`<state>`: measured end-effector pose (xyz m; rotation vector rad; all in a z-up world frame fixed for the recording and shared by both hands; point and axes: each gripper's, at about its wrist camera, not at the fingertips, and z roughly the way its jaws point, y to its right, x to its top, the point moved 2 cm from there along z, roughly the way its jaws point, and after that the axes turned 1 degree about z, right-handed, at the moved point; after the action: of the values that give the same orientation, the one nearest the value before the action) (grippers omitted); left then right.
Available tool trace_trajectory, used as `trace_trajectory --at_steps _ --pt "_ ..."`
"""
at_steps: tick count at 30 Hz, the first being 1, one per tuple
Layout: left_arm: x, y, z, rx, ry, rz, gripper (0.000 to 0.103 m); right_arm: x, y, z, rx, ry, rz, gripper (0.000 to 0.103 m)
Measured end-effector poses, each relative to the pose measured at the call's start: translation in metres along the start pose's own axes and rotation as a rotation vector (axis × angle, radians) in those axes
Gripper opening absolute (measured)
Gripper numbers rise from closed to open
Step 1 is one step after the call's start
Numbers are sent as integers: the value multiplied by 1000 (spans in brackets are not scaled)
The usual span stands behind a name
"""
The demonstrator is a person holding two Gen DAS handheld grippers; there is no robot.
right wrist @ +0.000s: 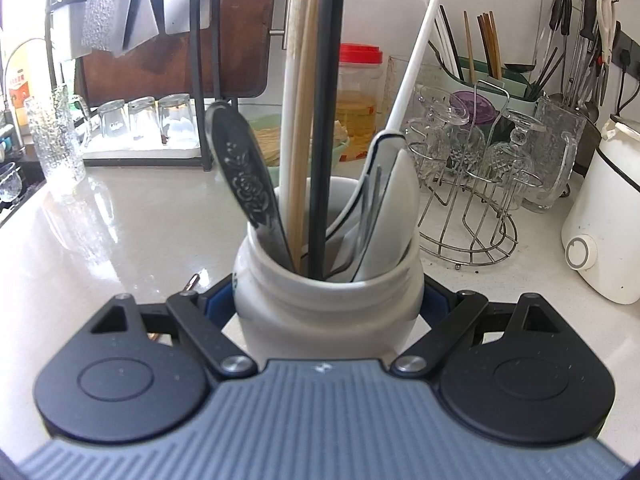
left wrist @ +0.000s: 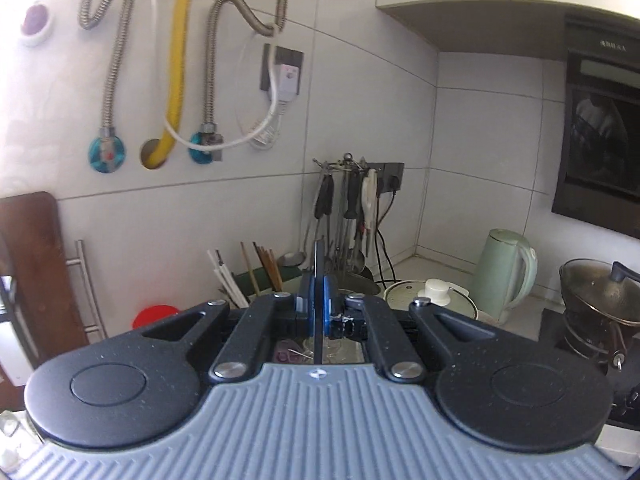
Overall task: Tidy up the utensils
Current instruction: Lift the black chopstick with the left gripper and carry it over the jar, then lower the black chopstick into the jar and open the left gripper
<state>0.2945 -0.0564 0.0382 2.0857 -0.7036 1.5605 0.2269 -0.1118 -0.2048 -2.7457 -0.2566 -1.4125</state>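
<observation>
A white-tiled kitchen with a pale counter (right wrist: 120, 216) fills both views. At lower centre of the right wrist view, a white ceramic jar (right wrist: 328, 308) stands on the counter, gripped on both sides by the right claw (right wrist: 328, 300), holding chopsticks (right wrist: 304, 120), an engraved metal spoon (right wrist: 244, 176) and white ceramic spoons (right wrist: 396, 200). In the left wrist view's centre, the left claw (left wrist: 319, 300) is pinched shut on a thin dark chopstick (left wrist: 319, 264), raised before a hanging utensil rack (left wrist: 348, 200) and a green kettle (left wrist: 504, 268).

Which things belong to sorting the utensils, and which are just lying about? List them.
Job: dark chopstick in left gripper; white jar in right gripper; green holder.
Lying about: kettle, wok, glass rack.
</observation>
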Motion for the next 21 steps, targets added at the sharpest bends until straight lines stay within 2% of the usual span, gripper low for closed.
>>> trace_trajectory --at_steps 8,21 --pt "-19 2 23 11 14 -34 5 0 0 0 0 2 3 92" --pt "-49 7 18 9 53 -14 5 0 0 0 1 4 1 92"
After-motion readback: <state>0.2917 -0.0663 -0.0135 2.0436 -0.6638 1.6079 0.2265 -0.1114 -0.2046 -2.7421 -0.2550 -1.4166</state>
